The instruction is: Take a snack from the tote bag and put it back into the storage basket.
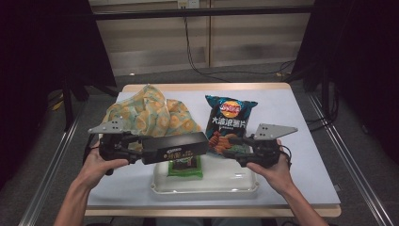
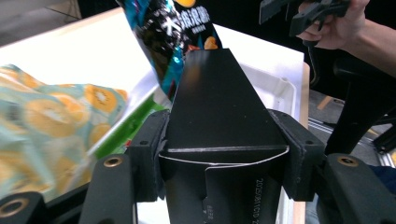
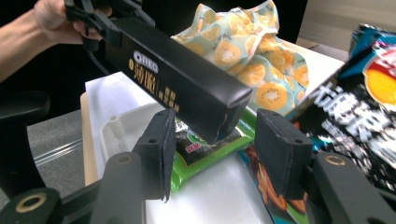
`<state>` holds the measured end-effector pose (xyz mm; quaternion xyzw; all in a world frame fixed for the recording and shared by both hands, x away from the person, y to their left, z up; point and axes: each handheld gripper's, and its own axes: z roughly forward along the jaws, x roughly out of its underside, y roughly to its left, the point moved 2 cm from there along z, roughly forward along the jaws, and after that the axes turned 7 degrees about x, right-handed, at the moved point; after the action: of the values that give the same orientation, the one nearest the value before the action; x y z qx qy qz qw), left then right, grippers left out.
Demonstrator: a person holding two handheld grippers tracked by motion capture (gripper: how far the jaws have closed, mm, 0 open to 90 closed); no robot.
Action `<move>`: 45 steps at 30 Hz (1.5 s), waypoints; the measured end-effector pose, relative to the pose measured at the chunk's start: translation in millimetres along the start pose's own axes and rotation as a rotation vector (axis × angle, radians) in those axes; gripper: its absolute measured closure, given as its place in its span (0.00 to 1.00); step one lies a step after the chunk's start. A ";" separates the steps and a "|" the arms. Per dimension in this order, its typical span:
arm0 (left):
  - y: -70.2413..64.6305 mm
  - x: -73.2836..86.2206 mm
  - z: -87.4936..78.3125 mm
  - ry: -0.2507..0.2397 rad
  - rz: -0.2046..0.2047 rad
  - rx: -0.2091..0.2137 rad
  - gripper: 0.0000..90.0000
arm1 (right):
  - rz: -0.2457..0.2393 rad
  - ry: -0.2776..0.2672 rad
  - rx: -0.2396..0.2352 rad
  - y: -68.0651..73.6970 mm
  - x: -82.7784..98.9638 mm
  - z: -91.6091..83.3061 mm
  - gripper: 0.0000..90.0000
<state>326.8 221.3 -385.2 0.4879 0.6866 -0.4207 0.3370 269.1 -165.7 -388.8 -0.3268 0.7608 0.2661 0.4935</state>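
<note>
Clamping long black cardboard biscuit box (image 1: 175, 147): left hand-held gripper (image 2: 219, 154). Right hand-held gripper (image 3: 212, 140) wide, box end between pads, untouched. Green packet (image 1: 186, 167) half hidden beneath.

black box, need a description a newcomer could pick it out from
Start at the white tray on the near edge of the table. Just above it, the left gripper is shut on one end of a long black box, held level. No neighbour matches: it is rigid and rectangular with an Oreo logo, unlike the soft bags.
</note>
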 end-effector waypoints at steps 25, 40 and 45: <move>-8.1 14.0 77.5 0.058 0.032 0.155 0.48 | 0.036 -0.019 0.033 -0.4 24.9 -32.1 0.53; -14.9 17.8 100.5 0.095 0.064 0.203 0.48 | 0.041 -0.024 0.033 -1.7 25.3 -33.5 0.52; -13.4 20.6 103.0 0.140 0.074 0.211 0.48 | 0.041 -0.013 0.025 -0.1 27.4 -30.5 0.51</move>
<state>313.3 133.6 -443.0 0.5736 0.6420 -0.4429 0.2504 243.4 -194.3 -402.8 -0.3034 0.7674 0.2687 0.4969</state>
